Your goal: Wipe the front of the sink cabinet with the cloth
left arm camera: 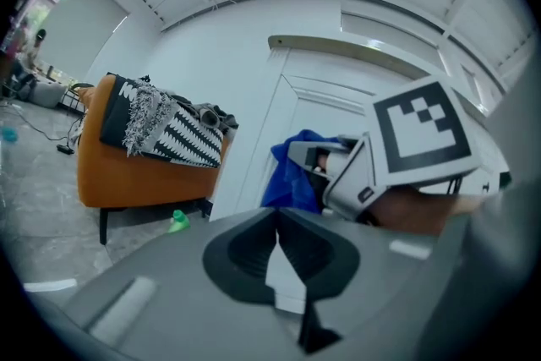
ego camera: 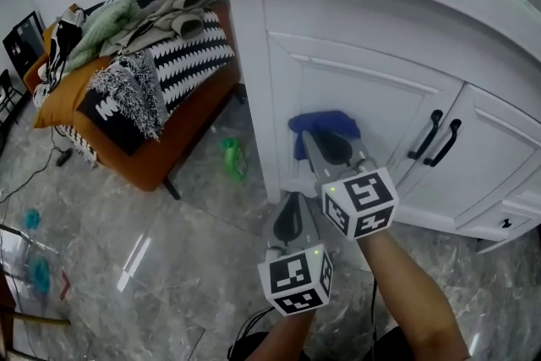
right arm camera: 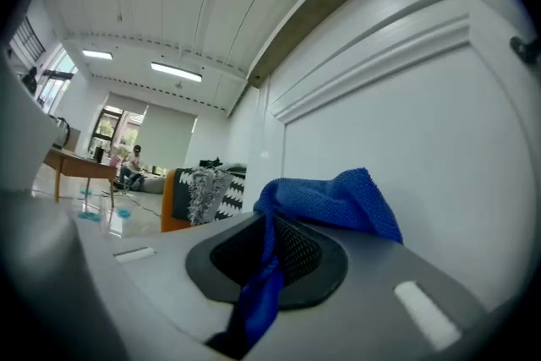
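Fingers of the right gripper are clamped on the blue cloth, judged soft and best held bunched; the left gripper is closed, empty.

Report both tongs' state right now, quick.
Left tongs: shut, empty.
Right tongs: shut on the blue woven cloth.

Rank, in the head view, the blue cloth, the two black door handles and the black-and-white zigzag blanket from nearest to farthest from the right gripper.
1. Blue cloth: clamped in the right gripper, at the white cabinet door.
2. Two black door handles: to its right, on the doors.
3. Black-and-white zigzag blanket: far left, on the orange sofa.
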Demonstrator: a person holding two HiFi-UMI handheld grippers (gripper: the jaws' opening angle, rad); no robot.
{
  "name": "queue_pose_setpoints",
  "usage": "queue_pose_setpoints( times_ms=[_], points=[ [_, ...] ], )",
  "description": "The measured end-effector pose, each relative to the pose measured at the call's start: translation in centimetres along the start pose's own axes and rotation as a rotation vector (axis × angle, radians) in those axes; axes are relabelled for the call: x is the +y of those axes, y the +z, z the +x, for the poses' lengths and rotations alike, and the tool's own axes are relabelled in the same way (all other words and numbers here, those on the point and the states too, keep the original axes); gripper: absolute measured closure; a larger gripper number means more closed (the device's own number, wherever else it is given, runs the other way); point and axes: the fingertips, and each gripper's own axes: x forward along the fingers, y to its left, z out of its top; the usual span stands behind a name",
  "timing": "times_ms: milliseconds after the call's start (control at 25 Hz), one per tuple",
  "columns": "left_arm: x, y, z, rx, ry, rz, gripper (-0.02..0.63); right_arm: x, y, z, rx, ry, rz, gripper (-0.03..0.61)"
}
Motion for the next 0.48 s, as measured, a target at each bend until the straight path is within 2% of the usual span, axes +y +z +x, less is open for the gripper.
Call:
queue_pose_setpoints(
  times_ms=[80,240,360,480],
  points=[
    [0.7,0.3,-0.3,-0.007,0.012,0.002,0.601,1.3,-0.3,1.4,0.023,0.040,-0.004,0.551],
    [1.6,0.5,-0.5,-0.012,0.039,-0.011,0.601,2.3,-2.9,2.2,0.091,0.062,0.001,0.551],
    [1.1,0.4,-0.5,-0.007,0.032,-0.008,0.601,1.9,-6.3,1.2,0.162,0.040,-0.002,0.551],
    [0.1,0.4,-0.3,-0.010,0.012,-0.001,0.601,0.2,-7.8,-0.6,0.166,-0.026,0.031,0.551]
  ],
)
